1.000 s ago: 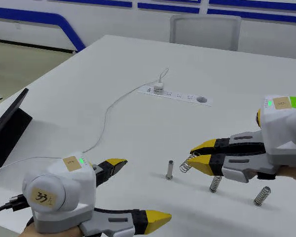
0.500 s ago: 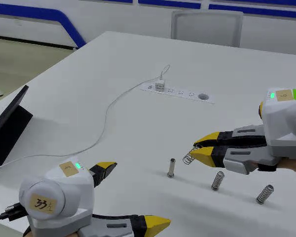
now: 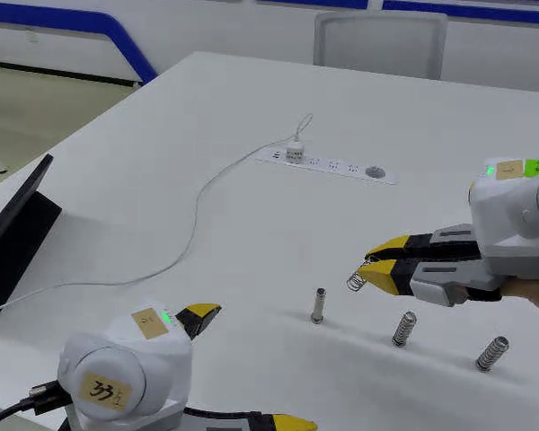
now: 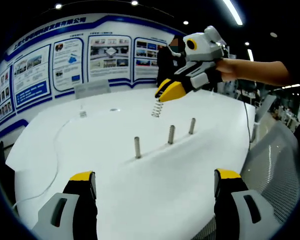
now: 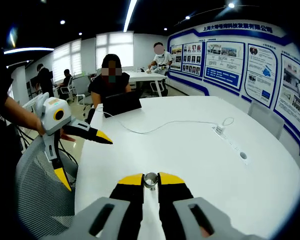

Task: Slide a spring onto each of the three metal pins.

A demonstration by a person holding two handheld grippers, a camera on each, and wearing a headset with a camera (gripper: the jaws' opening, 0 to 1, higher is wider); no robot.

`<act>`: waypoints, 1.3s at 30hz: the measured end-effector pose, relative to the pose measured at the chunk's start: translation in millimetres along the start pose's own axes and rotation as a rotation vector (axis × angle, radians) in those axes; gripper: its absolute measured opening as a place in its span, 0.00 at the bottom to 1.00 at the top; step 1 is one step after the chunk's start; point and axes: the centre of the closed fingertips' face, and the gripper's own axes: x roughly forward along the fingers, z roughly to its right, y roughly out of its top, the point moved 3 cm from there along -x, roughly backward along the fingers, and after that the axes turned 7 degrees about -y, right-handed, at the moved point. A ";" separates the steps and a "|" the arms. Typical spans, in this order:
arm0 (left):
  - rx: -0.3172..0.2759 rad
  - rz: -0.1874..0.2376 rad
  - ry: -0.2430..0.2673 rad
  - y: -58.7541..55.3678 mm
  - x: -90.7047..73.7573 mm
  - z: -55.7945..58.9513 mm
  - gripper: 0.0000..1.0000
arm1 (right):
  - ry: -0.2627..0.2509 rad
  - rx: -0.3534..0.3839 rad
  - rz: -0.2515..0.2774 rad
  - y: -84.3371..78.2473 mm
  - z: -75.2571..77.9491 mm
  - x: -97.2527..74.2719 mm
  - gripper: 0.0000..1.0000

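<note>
- My right gripper (image 3: 370, 265) is clamped on a spring (image 3: 356, 281), held off the table.
- Bare pin (image 3: 319, 304) stands just below and ahead of its tips.
- Two sprung pins (image 3: 403, 329) stand below its body.
- My left gripper (image 4: 155, 175) has its jaws spread wide.

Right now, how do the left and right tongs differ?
Left tongs are open and empty; right tongs are shut on a spring. Left tongs sit far from the bare pin; right tongs hover close above it. Both have yellow tips.
</note>
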 end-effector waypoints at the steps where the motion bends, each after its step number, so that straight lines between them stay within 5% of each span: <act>1: -0.001 -0.001 0.005 -0.6 -0.2 -1.0 1.00 | -0.001 0.001 -0.003 0.4 0.9 2.2 0.11; 18: 0.051 -0.052 0.005 -4.7 1.9 2.5 1.00 | 0.011 0.003 -0.092 -9.9 3.6 49.7 0.11; 39: 0.002 -0.030 0.042 -4.1 -1.0 -6.6 1.00 | 0.034 -0.027 -0.178 -23.5 0.7 70.4 0.11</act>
